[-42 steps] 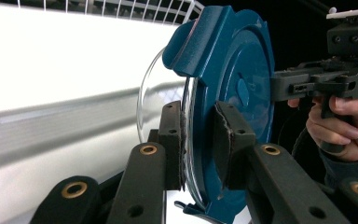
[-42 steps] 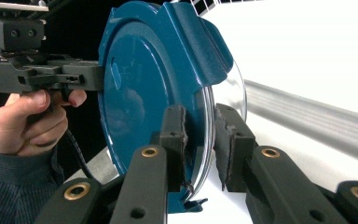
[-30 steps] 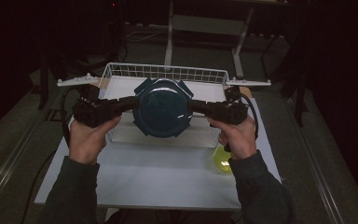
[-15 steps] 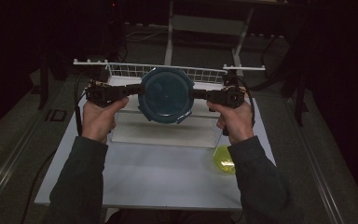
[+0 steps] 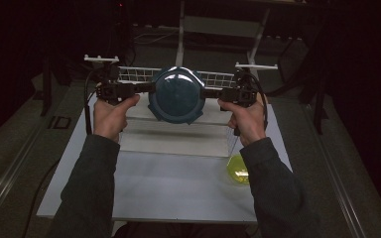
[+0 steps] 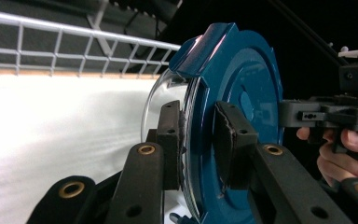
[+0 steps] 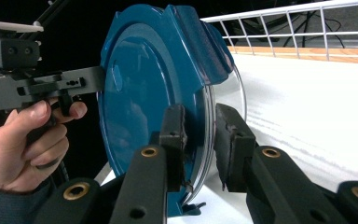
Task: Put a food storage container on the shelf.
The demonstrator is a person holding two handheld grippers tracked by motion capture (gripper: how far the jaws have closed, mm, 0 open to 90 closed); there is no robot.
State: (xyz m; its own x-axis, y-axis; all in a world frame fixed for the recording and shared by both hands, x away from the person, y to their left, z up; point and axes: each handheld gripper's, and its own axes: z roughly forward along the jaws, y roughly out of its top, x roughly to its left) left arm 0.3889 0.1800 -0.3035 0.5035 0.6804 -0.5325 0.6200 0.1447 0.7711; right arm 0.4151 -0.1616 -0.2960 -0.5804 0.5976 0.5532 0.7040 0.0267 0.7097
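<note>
A round container with a dark blue lid and a clear glass bowl hangs in the air, tipped on edge so the lid faces the person. My left gripper clamps its left rim and my right gripper its right rim. In the left gripper view the jaws pinch the lid and the glass edge between the pads. In the right gripper view the blue lid sits the same way in that gripper, with the other hand beyond it.
A white wire basket stands just behind the container at the far edge of the white table. A pale rectangular tray lies under the hands. A small round yellow thing rests near the right forearm.
Both hands have carried the container away from the person, toward the wire basket. The grip on both rims is the same.
</note>
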